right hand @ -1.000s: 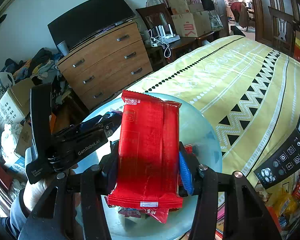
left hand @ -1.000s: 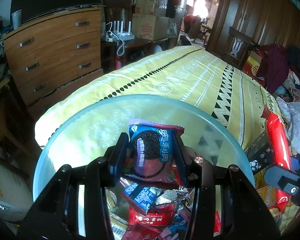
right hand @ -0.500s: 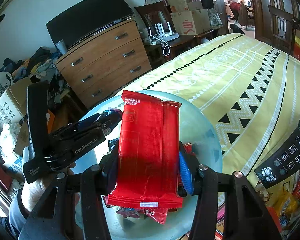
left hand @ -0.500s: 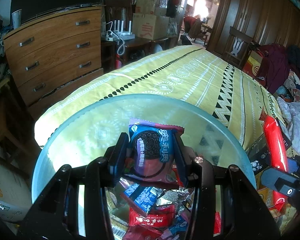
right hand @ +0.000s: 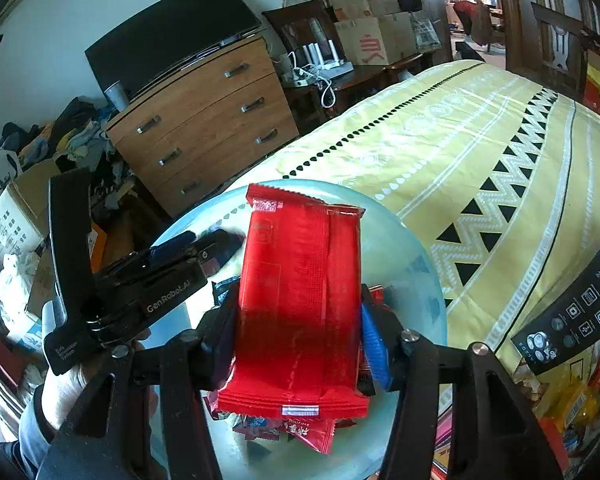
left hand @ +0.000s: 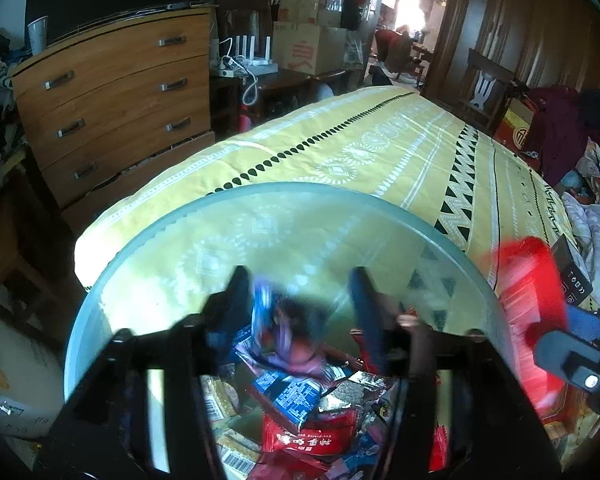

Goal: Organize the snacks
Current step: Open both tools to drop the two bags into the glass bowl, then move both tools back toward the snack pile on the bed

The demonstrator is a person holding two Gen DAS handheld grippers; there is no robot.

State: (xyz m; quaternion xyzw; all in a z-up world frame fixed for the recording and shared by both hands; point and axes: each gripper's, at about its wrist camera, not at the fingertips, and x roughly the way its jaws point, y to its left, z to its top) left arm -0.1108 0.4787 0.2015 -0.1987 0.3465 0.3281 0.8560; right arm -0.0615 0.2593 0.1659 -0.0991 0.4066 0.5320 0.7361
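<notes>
Since a second ago my left gripper [left hand: 300, 300] has let go of the cookie packet [left hand: 296, 332]: its jaws are opening, and the packet, blurred, lies loose between them, low over the heap of snacks [left hand: 308, 412] in the glass bowl [left hand: 260, 200]. My right gripper [right hand: 300, 328] is opening too, yet the red packet [right hand: 300, 292] stands upright between its jaws as before; I cannot tell whether the pads still press it. In the left view that packet is a red smear at the bowl's right rim. The bowl sits at the near end of a yellow patterned cloth [right hand: 460, 140], beside a black box [right hand: 572, 320]. A wooden dresser [left hand: 112, 100] stands behind. A hand [right hand: 64, 392] grips the left tool.
</notes>
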